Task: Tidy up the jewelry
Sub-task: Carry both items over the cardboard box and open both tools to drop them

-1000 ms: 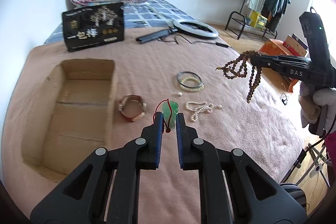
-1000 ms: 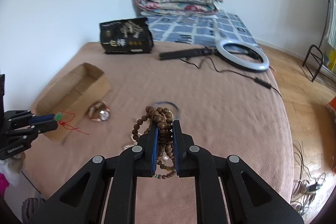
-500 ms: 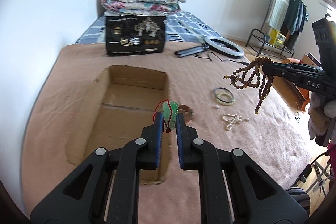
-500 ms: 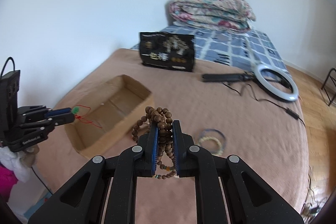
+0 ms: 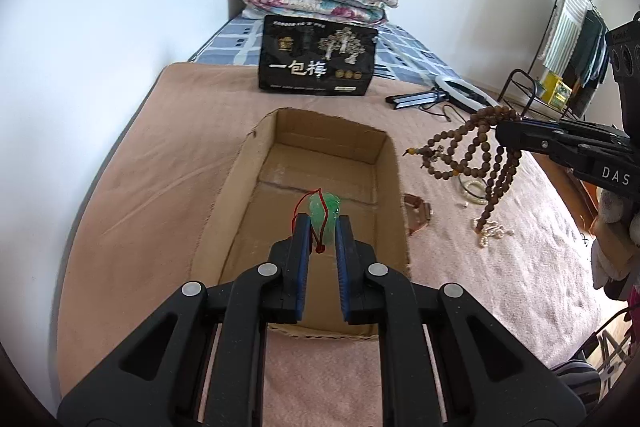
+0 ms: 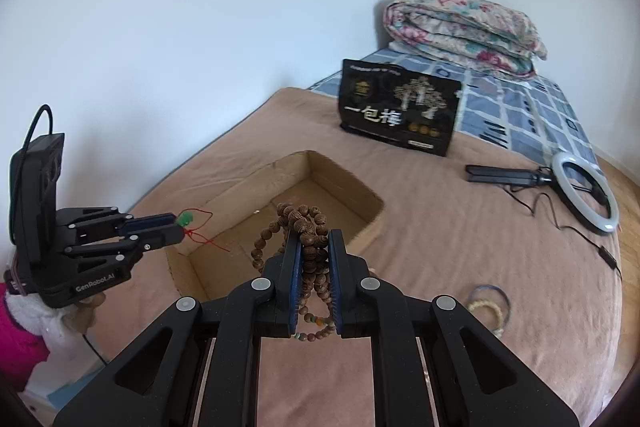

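Bed (image 5: 168, 155): pearl strand (image 5: 490, 229) only left view.

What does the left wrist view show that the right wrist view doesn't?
Only the left wrist view: the white pearl strand and the brown bracelet lying right of the box, plus the black clothes rack.

Only the right wrist view: the left hand-held gripper seen from outside, with the red cord trailing over the box edge.

Both: the open cardboard box, the green jade pendant, the brown wooden bead string, the black printed bag, the white ring light.
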`<state>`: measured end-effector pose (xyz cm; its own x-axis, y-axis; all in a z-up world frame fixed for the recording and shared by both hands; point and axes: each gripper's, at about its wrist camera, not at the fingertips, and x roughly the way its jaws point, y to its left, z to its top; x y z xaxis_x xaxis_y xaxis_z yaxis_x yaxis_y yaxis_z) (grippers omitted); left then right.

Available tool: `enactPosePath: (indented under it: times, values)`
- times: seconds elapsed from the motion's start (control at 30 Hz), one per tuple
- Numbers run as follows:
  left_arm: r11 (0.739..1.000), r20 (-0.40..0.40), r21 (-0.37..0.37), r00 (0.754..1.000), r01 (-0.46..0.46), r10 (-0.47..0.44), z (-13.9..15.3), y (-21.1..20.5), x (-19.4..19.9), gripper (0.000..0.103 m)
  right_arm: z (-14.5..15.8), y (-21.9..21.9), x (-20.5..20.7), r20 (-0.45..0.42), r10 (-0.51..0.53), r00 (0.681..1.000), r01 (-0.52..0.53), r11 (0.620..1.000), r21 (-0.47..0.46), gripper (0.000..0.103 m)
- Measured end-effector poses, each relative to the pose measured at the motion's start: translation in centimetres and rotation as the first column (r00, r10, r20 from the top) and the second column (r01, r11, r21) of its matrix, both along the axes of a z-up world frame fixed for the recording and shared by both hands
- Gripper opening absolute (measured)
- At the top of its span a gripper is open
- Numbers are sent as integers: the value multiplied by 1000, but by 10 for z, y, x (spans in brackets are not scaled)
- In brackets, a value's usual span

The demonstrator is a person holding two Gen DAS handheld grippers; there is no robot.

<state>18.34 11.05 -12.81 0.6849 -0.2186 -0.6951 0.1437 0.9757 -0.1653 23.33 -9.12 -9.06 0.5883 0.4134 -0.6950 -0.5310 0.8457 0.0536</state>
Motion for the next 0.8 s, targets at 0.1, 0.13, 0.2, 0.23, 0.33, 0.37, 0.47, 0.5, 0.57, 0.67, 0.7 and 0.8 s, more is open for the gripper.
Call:
enactPosePath:
  times: [0.1, 0.13, 0.2, 0.23, 0.33, 0.37, 0.47, 0.5, 0.57, 0.67, 0.7, 0.8]
  values:
    - [1000, -9, 0, 1000, -11, 11, -4, 6, 0, 11, -7, 14, 4, -11, 17, 1000, -17, 1000, 3, 11]
    - [1000, -11, -2, 1000, -14, 14, -5, 7, 1, 11, -9, 19, 5, -14, 22, 1000, -22, 1000, 3, 11]
    - [1000, -16, -4, 1000, -18, 18, -7, 9, 4, 11, -13, 26, 8, -20, 27, 999, -27, 1000, 4, 11]
    - [1000, -18, -4, 1000, -20, 20, -8, 10, 5, 11, -17, 30, 10, -28, 30, 999, -30, 1000, 5, 11]
    - [1000, -22, -6, 999, -25, 25, -11, 13, 7, 11, -24, 39, 15, -45, 34, 998, -34, 999, 9, 11]
    - [1000, -23, -6, 999, -27, 27, -12, 14, 8, 11, -26, 42, 15, -49, 35, 998, -34, 999, 12, 11]
    - [999, -30, -7, 999, -32, 32, -16, 18, 11, 11, -33, 51, 20, -57, 38, 998, -37, 999, 10, 11]
    - [999, -34, -7, 999, -34, 34, -17, 19, 12, 11, -36, 54, 22, -58, 38, 998, -38, 999, 5, 11]
    - [999, -42, -7, 998, -39, 39, -21, 21, 13, 11, -42, 58, 25, -66, 36, 997, -36, 999, -3, 11]
    - [999, -61, -12, 997, -50, 49, -29, 24, 16, 11, -55, 63, 31, -84, 29, 996, -31, 999, -19, 11]
    - [999, -67, -15, 997, -51, 49, -31, 25, 18, 11, -58, 64, 33, -89, 27, 996, -29, 999, -24, 11]
    - [998, -78, -16, 995, -56, 55, -36, 27, 20, 11, -67, 66, 35, -103, 19, 994, -23, 999, -39, 11]
